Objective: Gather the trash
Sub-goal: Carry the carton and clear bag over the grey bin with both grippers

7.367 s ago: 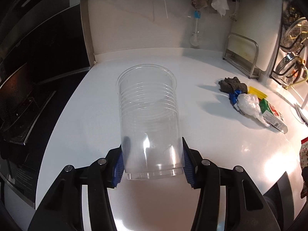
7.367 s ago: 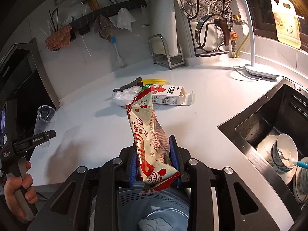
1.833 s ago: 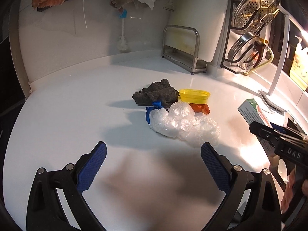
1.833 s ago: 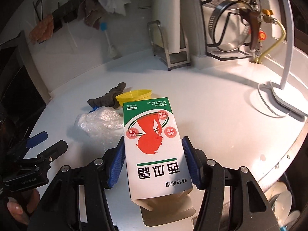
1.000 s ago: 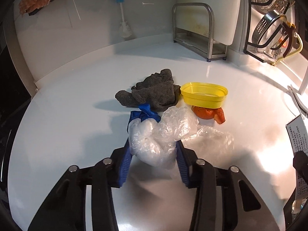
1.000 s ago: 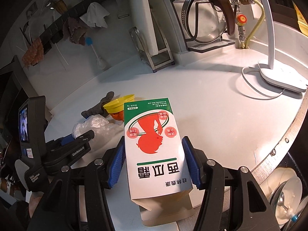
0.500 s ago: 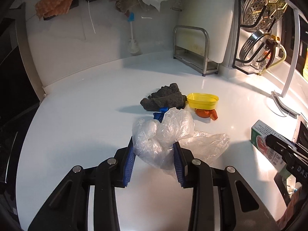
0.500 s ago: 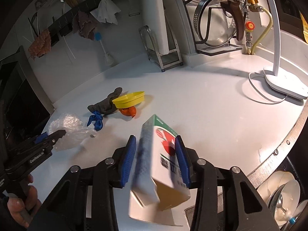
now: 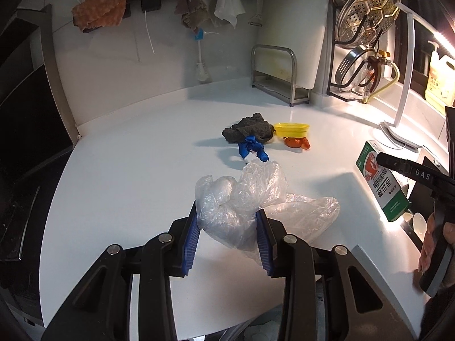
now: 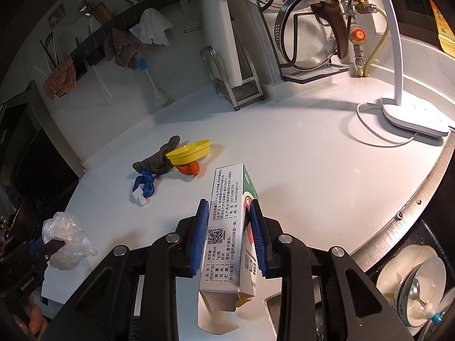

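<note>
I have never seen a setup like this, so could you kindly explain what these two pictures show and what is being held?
No robot here: a person carries a handheld two-finger tool in each hand, each with a fisheye camera looking along its fingers. The left view shows the left tool pinching a crumpled clear plastic bag. The right view shows the right tool, jaws closing on a green-and-white carton. On the white counter lie a grey rag, a yellow dish, an orange scrap and a blue strip.
</note>
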{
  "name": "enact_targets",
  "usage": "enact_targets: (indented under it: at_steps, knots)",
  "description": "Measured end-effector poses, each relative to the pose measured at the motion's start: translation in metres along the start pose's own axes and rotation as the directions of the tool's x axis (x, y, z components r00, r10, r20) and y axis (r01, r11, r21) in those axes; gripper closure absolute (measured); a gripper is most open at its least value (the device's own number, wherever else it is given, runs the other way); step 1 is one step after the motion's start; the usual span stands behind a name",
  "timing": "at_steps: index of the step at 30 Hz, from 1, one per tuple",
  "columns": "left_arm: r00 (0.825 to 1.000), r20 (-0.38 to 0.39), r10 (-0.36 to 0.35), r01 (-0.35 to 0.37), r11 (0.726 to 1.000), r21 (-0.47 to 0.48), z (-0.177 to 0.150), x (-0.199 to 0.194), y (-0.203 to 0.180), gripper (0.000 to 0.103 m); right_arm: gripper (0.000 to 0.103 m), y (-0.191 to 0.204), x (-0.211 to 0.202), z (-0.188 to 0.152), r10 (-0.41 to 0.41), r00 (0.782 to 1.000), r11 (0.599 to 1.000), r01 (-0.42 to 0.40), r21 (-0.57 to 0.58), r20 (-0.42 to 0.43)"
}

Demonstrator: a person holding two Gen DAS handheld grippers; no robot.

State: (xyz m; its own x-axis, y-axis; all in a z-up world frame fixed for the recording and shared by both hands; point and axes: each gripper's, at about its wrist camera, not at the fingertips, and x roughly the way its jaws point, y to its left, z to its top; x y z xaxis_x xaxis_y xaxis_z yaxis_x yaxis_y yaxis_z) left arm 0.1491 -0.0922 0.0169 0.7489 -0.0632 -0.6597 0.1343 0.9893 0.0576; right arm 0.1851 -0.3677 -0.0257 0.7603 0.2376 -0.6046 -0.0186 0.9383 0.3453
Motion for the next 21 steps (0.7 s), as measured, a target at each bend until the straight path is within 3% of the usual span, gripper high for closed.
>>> enact_targets:
  at_steps: [8,21]
  knots:
    - [0.999,-0.009,-0.046,0.046,0.999,0.0,-0.014,-0.015,-0.001,0.067,0.074,0.029,-0.041,-0.024,0.01,0.998,0.999,-0.008,-0.033,0.055]
    - [0.996,-0.016,-0.083,0.084,0.994,0.066,-0.088,-0.066,-0.002,0.067,0.074,0.098,-0.119,-0.153,-0.037,0.999,0.998,0.039,-0.04,0.034]
